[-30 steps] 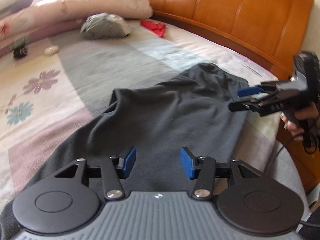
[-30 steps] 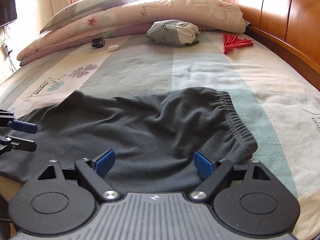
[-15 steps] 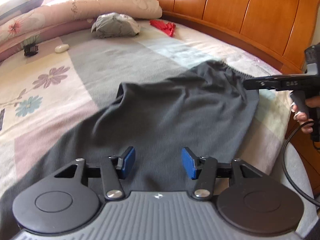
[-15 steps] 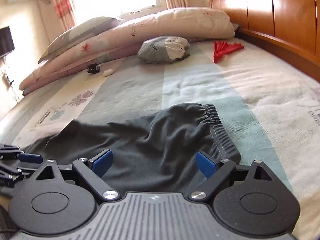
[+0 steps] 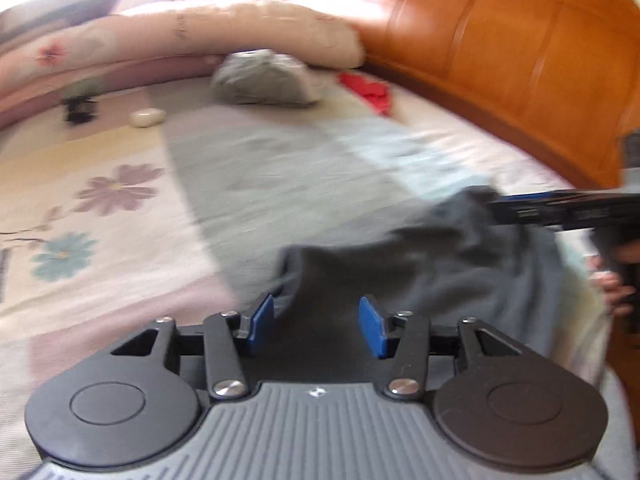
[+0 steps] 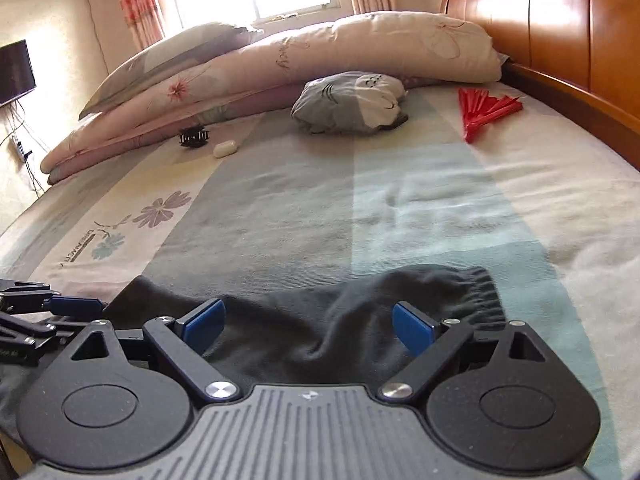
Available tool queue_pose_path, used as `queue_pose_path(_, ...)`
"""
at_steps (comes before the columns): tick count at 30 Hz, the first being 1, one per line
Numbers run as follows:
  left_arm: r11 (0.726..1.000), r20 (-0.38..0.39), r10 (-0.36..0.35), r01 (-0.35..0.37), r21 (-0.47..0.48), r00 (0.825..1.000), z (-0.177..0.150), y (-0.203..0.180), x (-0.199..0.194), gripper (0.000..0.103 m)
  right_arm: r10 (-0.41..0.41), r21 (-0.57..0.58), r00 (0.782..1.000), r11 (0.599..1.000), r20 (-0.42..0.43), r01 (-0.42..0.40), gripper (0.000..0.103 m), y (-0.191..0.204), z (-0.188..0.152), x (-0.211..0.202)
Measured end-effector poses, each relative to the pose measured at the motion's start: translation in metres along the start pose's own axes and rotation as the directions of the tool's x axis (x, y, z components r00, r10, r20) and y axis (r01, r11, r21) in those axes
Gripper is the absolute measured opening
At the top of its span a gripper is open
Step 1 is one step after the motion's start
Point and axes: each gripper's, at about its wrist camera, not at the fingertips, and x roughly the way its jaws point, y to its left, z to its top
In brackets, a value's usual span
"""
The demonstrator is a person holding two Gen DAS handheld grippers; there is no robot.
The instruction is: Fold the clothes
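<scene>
Garment under inspection: dark grey shorts, found bunched and creased at the near edge of the bed, elastic waistband turned toward the headboard side; the cloth is seen rumpled rather than flat in both views.

Left gripper: blue pads held apart with a clear gap; dark cloth is seen under and between them, but no pad is seen pressing on it; nothing is gripped. The left wrist view is blurred, so fine contact cannot be told.

Right gripper: fingers spread wide above the shorts, close to the waistband end; nothing is clamped. In the left wrist view this gripper is seen reaching in from the right edge, level with the raised far end of the garment; a hand is noted on its handle.

Other items recorded toward the far edge of the bed: rolled floral quilt; grey bundled cloth just in front of it; red fan near the headboard; black hair clip and small white object just beside each other toward the far left corner.
</scene>
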Motion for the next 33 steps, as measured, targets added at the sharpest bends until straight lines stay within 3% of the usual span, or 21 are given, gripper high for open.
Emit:
queue_pose_path(1,0.999,0.009,-0.036,0.036,0.000,0.999,0.001,-0.004,-0.001,0.052,-0.012,-0.003,1.000,1.000,-0.021,0.011,0.094,0.004,0.001,0.014)
queue_pose_path(3,1.000,-0.031,-0.030,0.030,-0.010,0.999,-0.002,-0.006,0.014,0.053,-0.062,0.013,0.996,0.998,-0.070,0.063,0.096,0.008,0.001,0.041)
queue_pose_path(5,0.999,-0.039,0.031,-0.033,-0.034,0.999,-0.002,0.001,0.024,0.049,-0.101,-0.005,0.994,0.995,-0.039,0.101,0.103,0.012,0.005,0.055)
queue_pose_path(8,0.994,-0.047,0.074,-0.077,-0.083,0.996,0.007,0.010,0.027,0.046,-0.132,0.017,0.990,0.991,-0.051,0.133,0.103,0.015,0.016,0.063)
queue_pose_path(11,0.993,-0.038,0.089,-0.092,-0.077,0.995,0.015,0.000,0.014,0.045,-0.097,0.049,0.994,0.994,-0.048,0.099,0.101,0.017,0.016,0.037)
queue_pose_path(14,0.998,-0.016,0.014,-0.014,-0.054,1.000,0.011,-0.014,0.000,0.051,0.000,0.043,1.000,0.999,0.019,-0.001,0.103,0.017,-0.004,-0.009)
queue_pose_path(16,1.000,-0.035,0.005,-0.006,-0.013,0.999,0.003,-0.021,-0.001,0.054,0.034,0.044,0.999,0.998,0.032,-0.035,0.103,0.006,-0.026,-0.029)
queue_pose_path(18,0.995,-0.098,0.095,-0.094,0.021,0.991,-0.007,-0.020,0.007,0.054,-0.007,0.057,1.000,0.998,-0.012,0.008,0.103,-0.011,-0.049,-0.037)
queue_pose_path(20,0.991,-0.096,0.136,-0.135,0.015,0.986,-0.016,-0.009,0.007,0.052,-0.038,0.036,0.999,0.999,-0.012,0.038,0.097,-0.023,-0.068,-0.047)
queue_pose_path(24,0.989,-0.090,0.144,-0.147,-0.030,0.986,-0.014,-0.009,-0.010,0.051,-0.081,0.020,0.996,0.997,0.023,0.081,0.101,-0.009,-0.065,-0.075)
queue_pose_path(28,0.995,-0.074,0.099,-0.097,0.029,0.992,-0.016,-0.034,-0.024,0.053,-0.008,-0.021,0.998,1.000,0.060,0.010,0.102,0.022,-0.061,-0.074)
queue_pose_path(33,0.991,-0.076,0.098,-0.090,0.101,0.992,-0.033,-0.057,-0.033,0.057,-0.032,-0.068,0.999,0.997,-0.009,0.031,0.102,0.051,-0.071,-0.044)
